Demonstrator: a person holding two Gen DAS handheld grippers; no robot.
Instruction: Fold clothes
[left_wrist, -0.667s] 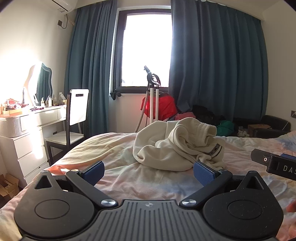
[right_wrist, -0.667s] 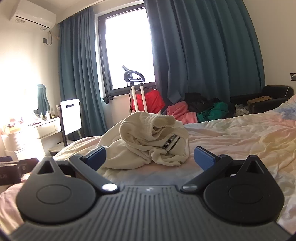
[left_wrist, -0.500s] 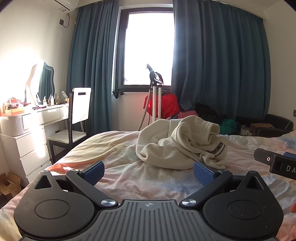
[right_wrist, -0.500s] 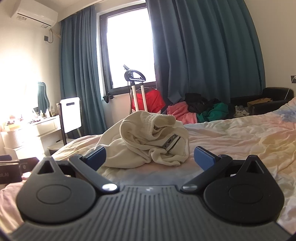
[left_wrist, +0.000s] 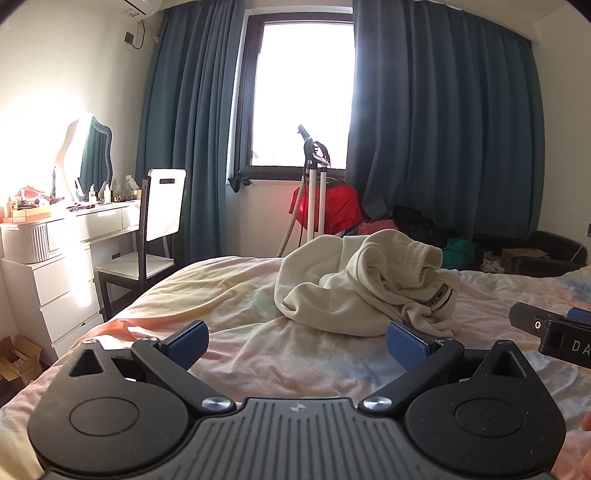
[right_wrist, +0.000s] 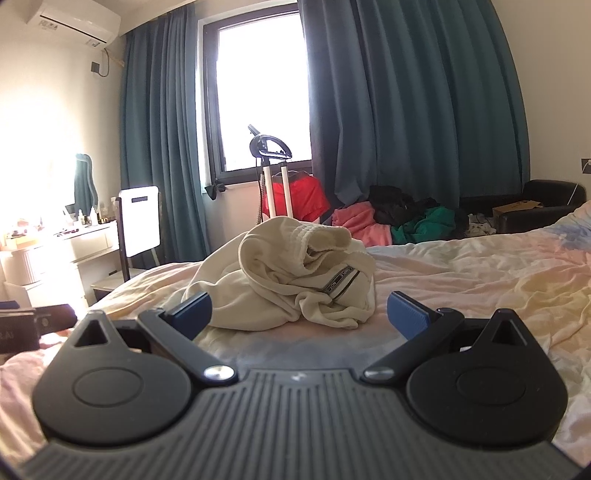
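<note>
A cream garment (left_wrist: 364, 284) lies crumpled in a heap on the bed (left_wrist: 229, 295), toward the bed's far edge by the window, well in from the left edge. In the right wrist view the same heap (right_wrist: 291, 284) sits straight ahead. A woven band (right_wrist: 341, 282) with dark stripes shows among its folds; it carries small lettering, too small to read.

The left gripper (left_wrist: 295, 341) hangs low over the sheet with its blue pads spread wide and nothing between them; the garment lies beyond its tips, nearer the right-hand pad, not touched. The right gripper (right_wrist: 299, 314) likewise stands fully spread and empty, short of the heap.

At the right edge of the left wrist view the other tool's black body (left_wrist: 554, 336) juts in, printed with white letters "DA", the rest cut off by the frame. In the right wrist view, a dark block (right_wrist: 22, 330) at the left edge bears pale letters, too blurred to read.

An air conditioner (right_wrist: 74, 18) high on the wall has a small label, unreadable. A white chair (left_wrist: 162, 210) stands beside the bed's left edge, next to a dresser (left_wrist: 55, 266).
</note>
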